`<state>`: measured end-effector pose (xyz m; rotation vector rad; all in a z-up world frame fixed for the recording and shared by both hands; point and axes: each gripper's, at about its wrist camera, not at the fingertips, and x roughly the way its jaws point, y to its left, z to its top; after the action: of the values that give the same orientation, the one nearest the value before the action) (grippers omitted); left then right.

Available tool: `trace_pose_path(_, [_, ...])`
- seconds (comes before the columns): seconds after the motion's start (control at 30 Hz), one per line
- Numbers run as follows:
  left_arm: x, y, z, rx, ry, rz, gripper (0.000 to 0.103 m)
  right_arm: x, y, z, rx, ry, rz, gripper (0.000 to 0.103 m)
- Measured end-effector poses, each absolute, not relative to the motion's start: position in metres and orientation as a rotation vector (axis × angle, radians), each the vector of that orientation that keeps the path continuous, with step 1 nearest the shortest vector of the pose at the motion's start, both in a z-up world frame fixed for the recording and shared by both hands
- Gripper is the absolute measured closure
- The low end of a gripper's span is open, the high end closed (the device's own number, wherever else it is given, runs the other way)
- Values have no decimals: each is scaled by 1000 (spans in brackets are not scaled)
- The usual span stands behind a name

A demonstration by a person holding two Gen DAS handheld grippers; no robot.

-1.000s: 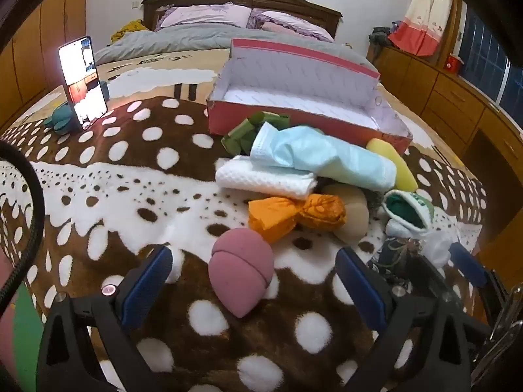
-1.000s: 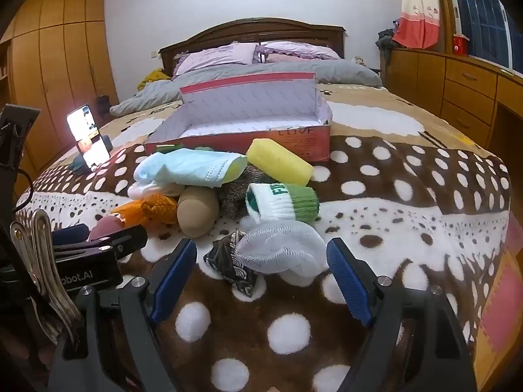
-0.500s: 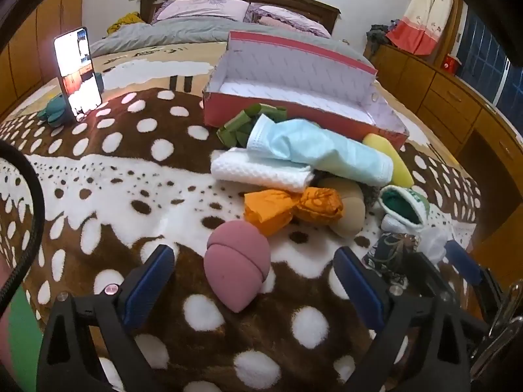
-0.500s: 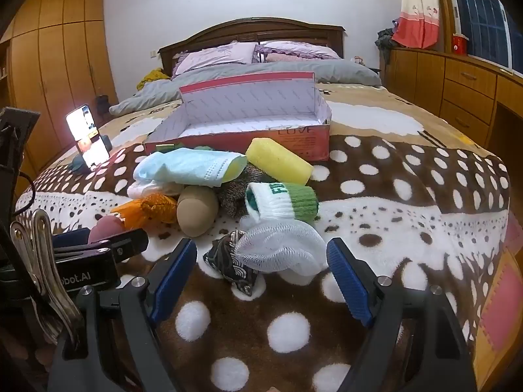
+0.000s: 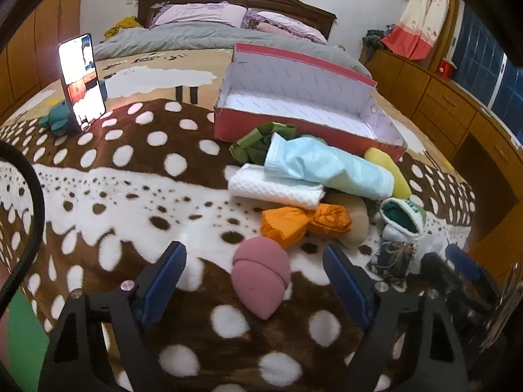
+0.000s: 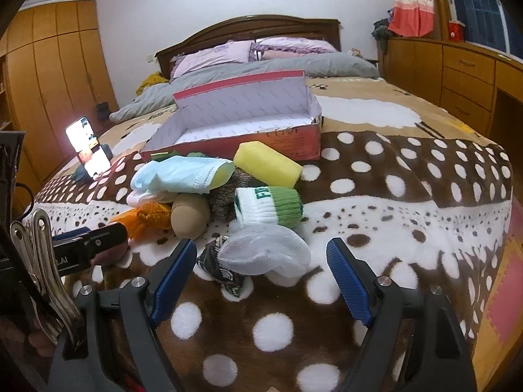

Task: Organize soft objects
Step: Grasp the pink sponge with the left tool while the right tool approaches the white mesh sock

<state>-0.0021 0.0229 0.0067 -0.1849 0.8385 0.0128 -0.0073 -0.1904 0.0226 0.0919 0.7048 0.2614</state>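
A heap of soft things lies on the spotted blanket in front of an open red box (image 5: 304, 130) (image 6: 248, 137). A pink sponge (image 5: 260, 277) sits between the blue fingers of my open left gripper (image 5: 253, 268), untouched. Behind it lie an orange cloth (image 5: 304, 220), a white towel (image 5: 274, 189), a pale blue mask (image 5: 327, 166) and a green ribbon (image 5: 258, 142). My right gripper (image 6: 261, 258) stands open around a white sock (image 6: 264, 254) lying on a dark patterned pouch (image 6: 222, 271). Further back are a green-white sock (image 6: 268, 207), a yellow sponge (image 6: 268, 163) and a beige ball (image 6: 191, 217).
A lit phone (image 5: 81, 78) stands propped on the blanket at the far left. Pillows and a grey quilt (image 6: 261, 65) lie at the bed's head. Wooden drawers (image 6: 467, 72) run along the right side. The blanket's right edge (image 6: 503, 261) drops off near my right gripper.
The left gripper's view has shifted leftward and tilted, so the pink sponge now sits right of centre between its fingers. The right gripper has barely moved.
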Motion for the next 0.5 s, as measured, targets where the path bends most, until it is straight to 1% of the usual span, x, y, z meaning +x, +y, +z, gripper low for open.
trace_pose_path(0.1, [-6,27,6,-180,846,5,15,-7,-196,23,96,711,257,19])
trace_pose_path(0.17, [-8,31,4,-187,857,-3,17,-7,-198,23,97,711,262,19])
trace_pose_path(0.23, [-8,33,1,-189,872,-10,23,-8,-197,23,95,715,273,19])
trace_pose_path(0.37, [-9,31,-1,-195,873,-36,28,-11,-195,22,77,718,286,19])
trace_pose_path(0.5, [-8,26,-4,-190,882,-67,40,-13,-193,23,63,713,296,19])
